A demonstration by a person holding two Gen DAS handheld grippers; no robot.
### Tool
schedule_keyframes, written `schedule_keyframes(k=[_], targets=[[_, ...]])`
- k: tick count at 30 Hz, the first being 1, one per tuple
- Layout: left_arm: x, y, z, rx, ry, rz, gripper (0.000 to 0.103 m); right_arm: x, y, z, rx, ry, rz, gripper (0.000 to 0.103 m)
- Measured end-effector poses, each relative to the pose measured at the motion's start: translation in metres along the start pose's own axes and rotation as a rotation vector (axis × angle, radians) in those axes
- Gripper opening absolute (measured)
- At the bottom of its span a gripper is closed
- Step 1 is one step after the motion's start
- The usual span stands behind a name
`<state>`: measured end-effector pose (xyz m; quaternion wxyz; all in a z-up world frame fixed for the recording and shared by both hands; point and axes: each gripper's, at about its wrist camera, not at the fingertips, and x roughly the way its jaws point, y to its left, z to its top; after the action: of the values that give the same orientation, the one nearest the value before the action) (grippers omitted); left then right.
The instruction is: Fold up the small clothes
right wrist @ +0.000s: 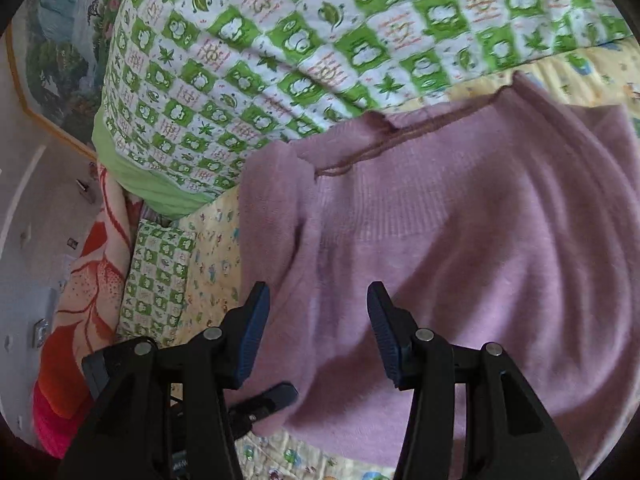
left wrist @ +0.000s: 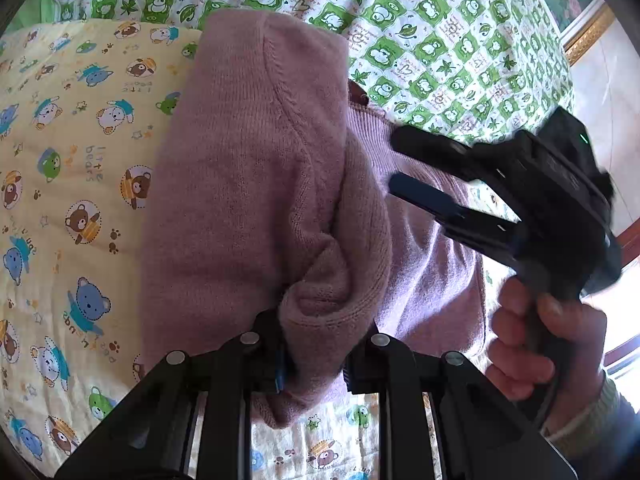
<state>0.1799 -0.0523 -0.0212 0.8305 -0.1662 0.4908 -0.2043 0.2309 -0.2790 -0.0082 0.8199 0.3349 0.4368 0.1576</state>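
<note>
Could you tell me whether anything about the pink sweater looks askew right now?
Yes. The pink sweater lies unevenly on the yellow bear-print sheet: one part is bunched into a thick roll pinched in the left tool, not flat. The right tool hovers open above it.

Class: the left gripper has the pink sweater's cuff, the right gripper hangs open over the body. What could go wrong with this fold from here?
1. The left gripper pinches only the bunched cuff, so the knit could slip out mid-fold.
2. The right gripper is open above the pink sweater, not pinning it; pulling the sleeve may drag the body across the bear-print sheet.
</note>
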Motion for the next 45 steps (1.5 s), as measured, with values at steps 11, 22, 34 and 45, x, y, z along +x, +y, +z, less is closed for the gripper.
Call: schedule_keyframes(k=[11, 22, 34, 45], targets=[[-0.002, 0.003, 0.004, 0.023, 0.0, 0.028, 0.019, 0.103, 0.015, 0.056, 0.025, 0.099, 0.105, 0.05], [-0.021, -0.065, 0.015, 0.143, -0.021, -0.097, 0.019, 0.035, 0.034, 0.079, -0.077, 0.009, 0.145, 0.016], [0.06, -0.149, -0.006, 0.283, 0.11, -0.152, 0.019, -0.074, -0.076, 0.071, -0.01, -0.085, -0.066, 0.016], [0.107, -0.166, -0.003, 0.336, 0.159, -0.085, 0.024, -0.063, -0.108, 0.073, 0.007, -0.07, -0.113, 0.016]])
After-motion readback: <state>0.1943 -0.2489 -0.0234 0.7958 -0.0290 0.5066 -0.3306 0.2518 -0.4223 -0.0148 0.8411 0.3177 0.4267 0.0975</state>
